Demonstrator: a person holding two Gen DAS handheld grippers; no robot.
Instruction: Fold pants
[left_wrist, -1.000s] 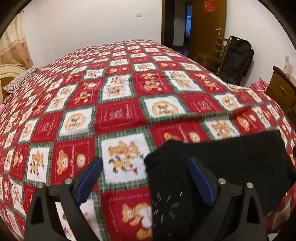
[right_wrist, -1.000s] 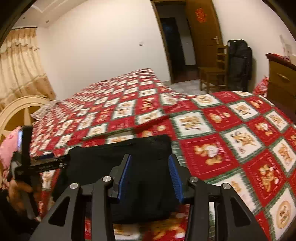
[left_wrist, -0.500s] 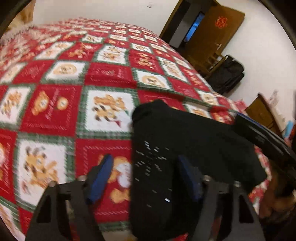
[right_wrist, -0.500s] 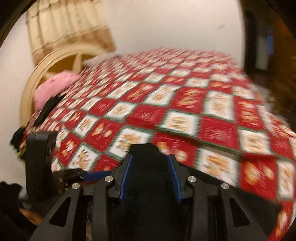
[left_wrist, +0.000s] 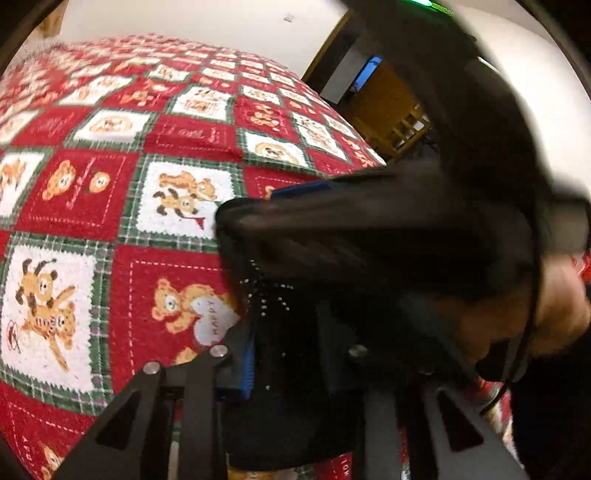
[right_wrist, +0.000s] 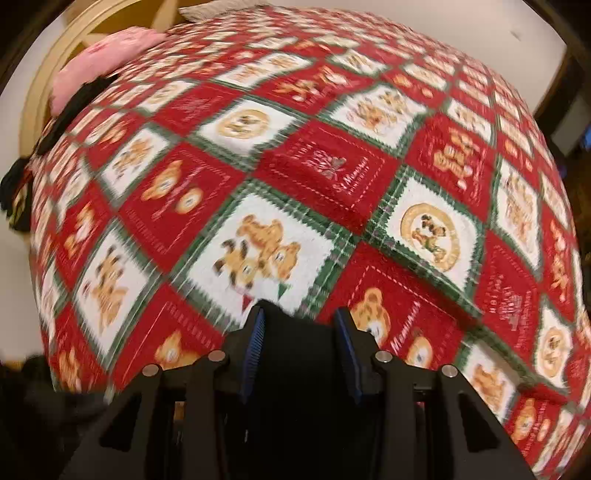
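Bedspread (right_wrist: 332, 177): red, white and green bear patchwork, fills both of your views; compared with a second ago the door and cabinet are gone from your right view.

Pants (left_wrist: 295, 332): black, folded, at the near edge of the bedspread, now bunched between both tools.

Right gripper (right_wrist: 301, 350): blue pads clenched on black cloth, as before. In your left view it (left_wrist: 406, 206) crosses close, blocking the room.

Left gripper (left_wrist: 291, 362): wide apart a second ago, now seemingly closed on the pants; far pad is hidden.

Pink cushion (right_wrist: 107, 55): by the headboard (right_wrist: 48, 81).

Chair (left_wrist: 399, 125): wooden, beyond the bed.
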